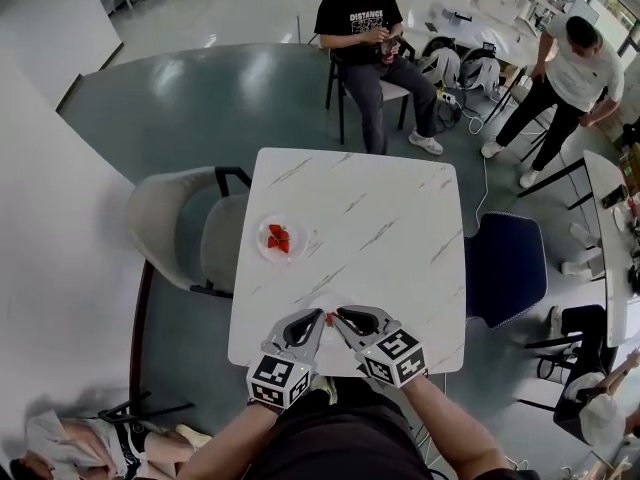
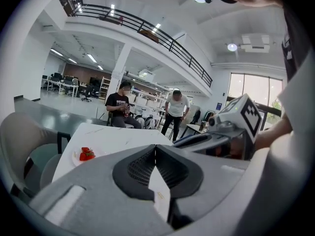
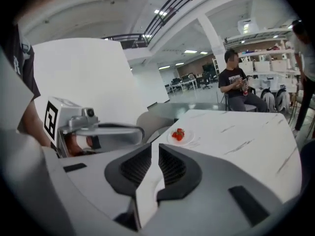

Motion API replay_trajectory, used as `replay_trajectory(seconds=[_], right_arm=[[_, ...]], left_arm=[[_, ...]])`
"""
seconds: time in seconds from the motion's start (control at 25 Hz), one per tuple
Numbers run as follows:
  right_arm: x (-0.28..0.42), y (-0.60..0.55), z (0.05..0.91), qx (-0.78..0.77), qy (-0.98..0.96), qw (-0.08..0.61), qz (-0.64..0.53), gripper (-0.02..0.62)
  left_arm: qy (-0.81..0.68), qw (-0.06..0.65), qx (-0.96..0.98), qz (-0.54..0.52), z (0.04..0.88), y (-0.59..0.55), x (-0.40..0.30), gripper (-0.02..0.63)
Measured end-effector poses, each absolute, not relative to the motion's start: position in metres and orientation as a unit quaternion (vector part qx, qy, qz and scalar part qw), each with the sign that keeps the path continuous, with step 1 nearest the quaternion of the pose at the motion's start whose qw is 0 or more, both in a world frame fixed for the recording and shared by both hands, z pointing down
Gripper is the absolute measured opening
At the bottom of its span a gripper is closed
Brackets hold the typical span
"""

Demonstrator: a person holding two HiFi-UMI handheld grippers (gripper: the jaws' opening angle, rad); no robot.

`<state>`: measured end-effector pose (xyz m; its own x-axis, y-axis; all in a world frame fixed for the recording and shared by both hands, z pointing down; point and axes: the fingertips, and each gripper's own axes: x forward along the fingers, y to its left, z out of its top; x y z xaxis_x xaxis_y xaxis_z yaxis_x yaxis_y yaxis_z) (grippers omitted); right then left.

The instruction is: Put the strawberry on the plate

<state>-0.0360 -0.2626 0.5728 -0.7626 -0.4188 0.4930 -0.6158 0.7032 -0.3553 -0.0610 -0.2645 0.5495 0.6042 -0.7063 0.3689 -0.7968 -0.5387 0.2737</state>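
Near the plate [image 1: 264, 250], the left gripper [image 1: 318, 316] is closed, the right gripper [image 1: 341, 314] narrowly parted, empty; a seated person's shirt [image 1: 340, 30] reads "DISTANCE".

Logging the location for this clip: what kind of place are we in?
Most likely a large open-plan office or lab workspace. There are rows of desks with office chairs at the back, a railed mezzanine overhead, and a seated person just beyond the marble-look table.
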Motion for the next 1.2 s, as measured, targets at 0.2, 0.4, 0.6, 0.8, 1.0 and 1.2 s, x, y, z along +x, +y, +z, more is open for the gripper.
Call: replay_trajectory(seconds=[0.2,0.4,0.6,0.8,1.0,1.2], right_arm=[[-0.025,-0.28,0.514,0.318,-0.908,0.115,0.246,0.005],[-0.023,-0.279,0.468,0.329,-0.916,0.07,0.22,0.003],[-0.02,-0.283,0.411,0.33,-0.925,0.021,0.185,0.003],[-0.018,-0.28,0.376,0.329,-0.932,0.001,0.153,0.002],[-0.023,-0.283,0.365,0.321,-0.937,-0.007,0.138,0.002],[-0.026,-0.283,0.365,0.317,-0.939,-0.003,0.137,0.002]], left_arm=[[-0.426,0.195,0.88,0.081,0.509,-0.273,-0.052,0.011],[-0.422,0.183,0.886,0.056,0.471,-0.27,-0.05,0.009],[-0.416,0.166,0.894,0.027,0.43,-0.271,-0.045,0.011],[-0.403,0.15,0.903,0.015,0.398,-0.267,-0.04,0.011],[-0.409,0.139,0.902,0.009,0.386,-0.268,-0.044,0.01],[-0.416,0.142,0.898,0.012,0.39,-0.269,-0.043,0.01]])
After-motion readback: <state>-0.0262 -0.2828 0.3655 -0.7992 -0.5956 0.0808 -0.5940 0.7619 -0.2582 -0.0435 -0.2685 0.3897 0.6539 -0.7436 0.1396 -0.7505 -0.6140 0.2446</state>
